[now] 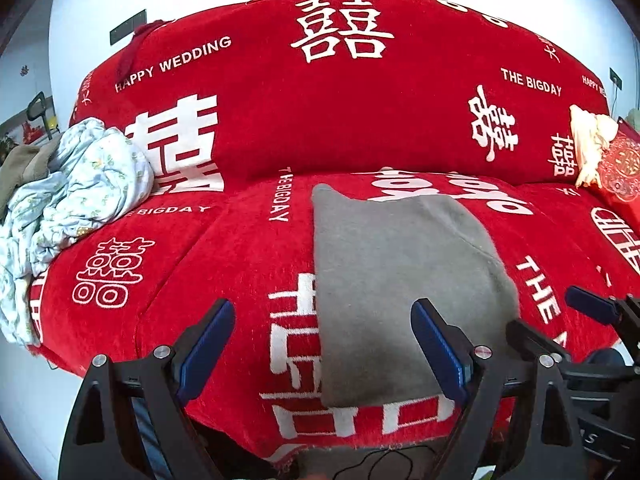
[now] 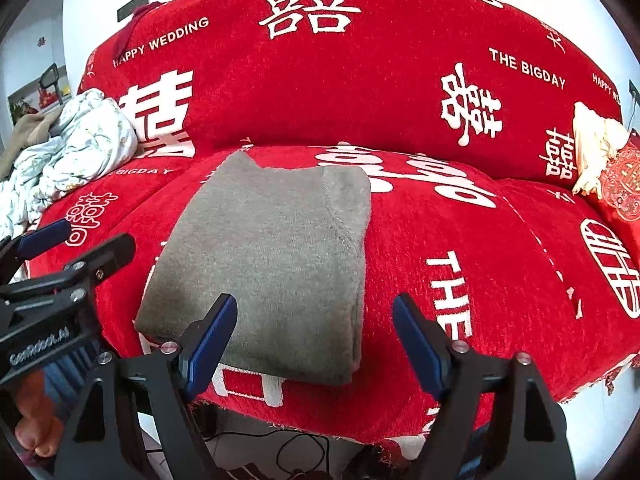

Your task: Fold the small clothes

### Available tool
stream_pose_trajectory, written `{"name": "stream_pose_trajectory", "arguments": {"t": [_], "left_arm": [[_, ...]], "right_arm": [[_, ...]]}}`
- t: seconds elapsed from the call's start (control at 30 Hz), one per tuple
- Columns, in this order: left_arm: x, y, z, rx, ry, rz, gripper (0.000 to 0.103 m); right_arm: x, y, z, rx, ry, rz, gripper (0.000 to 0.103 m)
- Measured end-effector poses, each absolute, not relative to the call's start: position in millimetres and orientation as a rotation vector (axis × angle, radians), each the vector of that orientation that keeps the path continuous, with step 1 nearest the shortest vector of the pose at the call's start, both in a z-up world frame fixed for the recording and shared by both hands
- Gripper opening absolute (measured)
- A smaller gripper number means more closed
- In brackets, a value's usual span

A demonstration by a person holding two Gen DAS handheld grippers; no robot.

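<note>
A grey knitted garment (image 1: 400, 280) lies folded into a long rectangle on the red sofa seat (image 1: 224, 264); it also shows in the right wrist view (image 2: 276, 264). My left gripper (image 1: 324, 336) is open and empty, held just above the garment's near left edge. My right gripper (image 2: 314, 332) is open and empty over the garment's near right corner. The right gripper shows at the right edge of the left wrist view (image 1: 560, 320), and the left gripper shows at the left edge of the right wrist view (image 2: 76, 244).
A crumpled pale blue floral cloth (image 1: 72, 208) is piled on the sofa's left end, also in the right wrist view (image 2: 68, 152). A cream cloth (image 1: 588, 144) and a red embroidered cushion (image 1: 620, 168) sit at the right end. Black cables (image 2: 292, 452) lie on the floor below.
</note>
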State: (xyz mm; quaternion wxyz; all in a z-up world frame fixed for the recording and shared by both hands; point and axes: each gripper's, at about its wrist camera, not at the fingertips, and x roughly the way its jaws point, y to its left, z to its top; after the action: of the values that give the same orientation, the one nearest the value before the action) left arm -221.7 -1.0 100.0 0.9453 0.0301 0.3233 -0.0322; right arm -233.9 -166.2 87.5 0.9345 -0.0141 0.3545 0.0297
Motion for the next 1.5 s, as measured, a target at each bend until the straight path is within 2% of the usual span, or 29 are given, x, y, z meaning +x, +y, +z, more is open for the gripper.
{"name": "stream_pose_trajectory", "arguments": {"t": [1.5], "left_arm": [[-234,0,107,0.062,0.654,-0.086,0.09]], "right_arm": [[-243,-156,97,-0.062,0.709,0.061,0.083]]}}
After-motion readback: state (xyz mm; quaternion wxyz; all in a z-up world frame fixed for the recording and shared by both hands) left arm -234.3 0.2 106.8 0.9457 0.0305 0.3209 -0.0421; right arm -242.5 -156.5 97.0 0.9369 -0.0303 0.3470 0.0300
